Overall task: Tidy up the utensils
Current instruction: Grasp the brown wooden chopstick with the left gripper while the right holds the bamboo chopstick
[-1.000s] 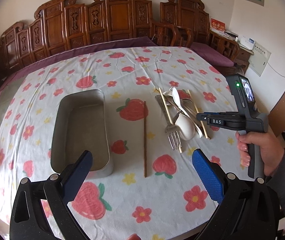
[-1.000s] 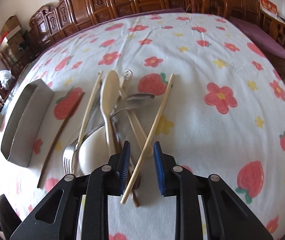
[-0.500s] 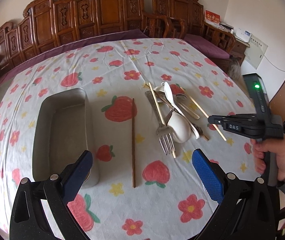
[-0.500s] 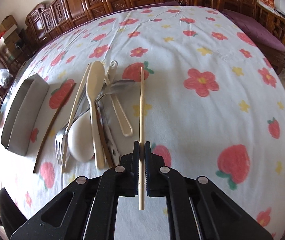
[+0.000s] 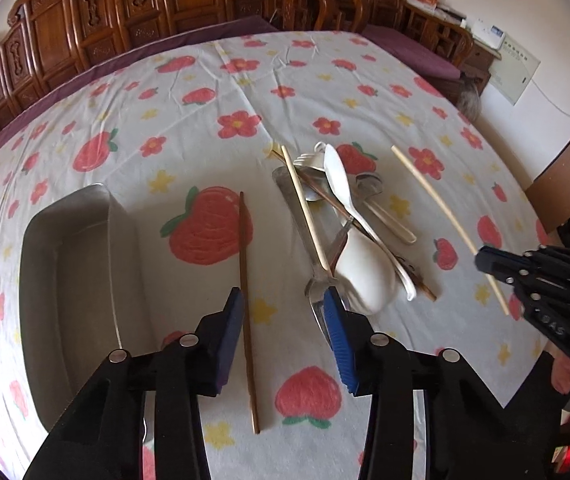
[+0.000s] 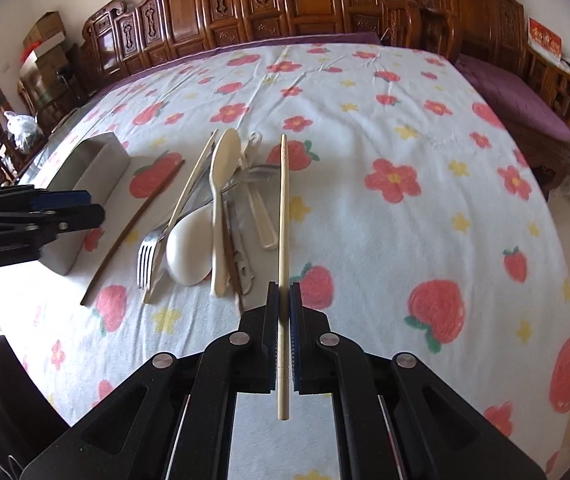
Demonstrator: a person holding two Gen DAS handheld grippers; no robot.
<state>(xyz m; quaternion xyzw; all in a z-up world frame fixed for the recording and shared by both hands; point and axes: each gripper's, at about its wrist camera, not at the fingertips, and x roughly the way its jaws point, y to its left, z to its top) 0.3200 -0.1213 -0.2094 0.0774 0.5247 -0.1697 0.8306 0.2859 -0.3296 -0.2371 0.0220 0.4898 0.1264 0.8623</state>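
My right gripper [image 6: 283, 300] is shut on a pale chopstick [image 6: 284, 216] and holds it lifted off the cloth; it also shows in the left wrist view [image 5: 433, 196]. My left gripper [image 5: 283, 308] is open, low over the table, with a dark brown chopstick [image 5: 245, 280] just inside its left finger and a fork [image 5: 317, 292] by its right finger. A pile of utensils [image 5: 349, 216] lies beyond: white spoons, metal spoon, another pale chopstick. A metal tray [image 5: 69, 264] stands left, with nothing seen inside.
The table has a floral strawberry cloth [image 6: 405, 140]. Carved wooden chairs [image 6: 285, 0] line the far side. The table's right edge [image 5: 537, 216] drops off near the right gripper [image 5: 525, 276].
My right gripper closed on the pale chopstick and lifted it away from the pile. My left gripper narrowed and dropped toward the dark chopstick.
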